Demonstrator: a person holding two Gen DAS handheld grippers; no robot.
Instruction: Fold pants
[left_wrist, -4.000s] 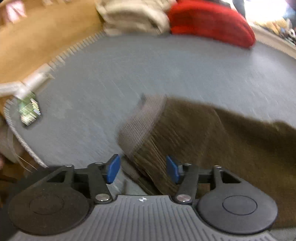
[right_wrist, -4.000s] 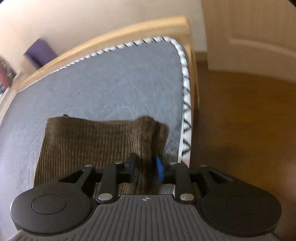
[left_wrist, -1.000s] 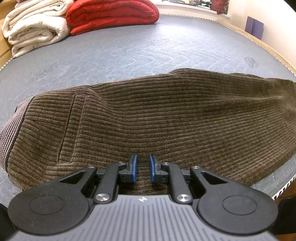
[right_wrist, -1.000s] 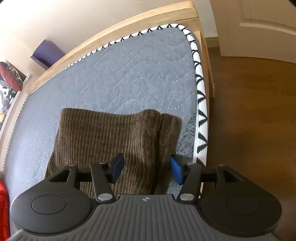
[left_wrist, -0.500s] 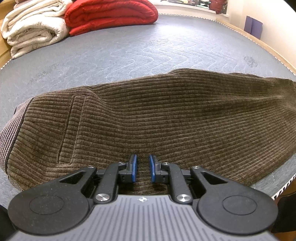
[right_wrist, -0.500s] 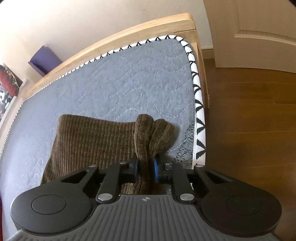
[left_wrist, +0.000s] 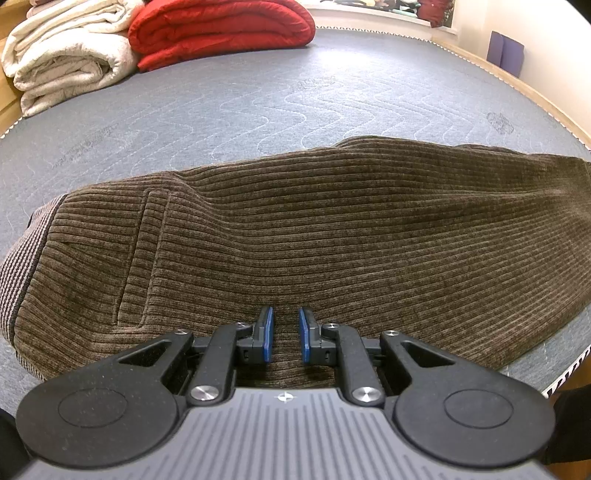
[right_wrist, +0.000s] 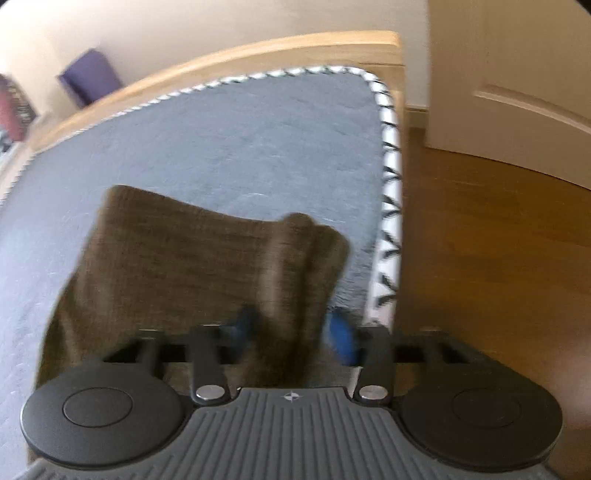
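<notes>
Brown corduroy pants (left_wrist: 332, 229) laid flat across grey quilted mattress (left_wrist: 258, 99), near its edge.

Left gripper (left_wrist: 283, 334) over near edge of pants, blue pads narrowly apart with corduroy between; grip not confirmable. Right gripper (right_wrist: 291, 332) spread wide around bunched leg end, view blurred. Red quilt (left_wrist: 221, 26) and white blanket (left_wrist: 70, 55) folded at far side; wood floor (right_wrist: 480, 240) beside bed.

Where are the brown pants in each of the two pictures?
Left wrist view: the brown pants stretch across the middle, waistband at the left.
Right wrist view: the same pants sit lower left of center, a bunched ridge rising between the fingers.
Shared landmark: the purple block against the wall.
</notes>
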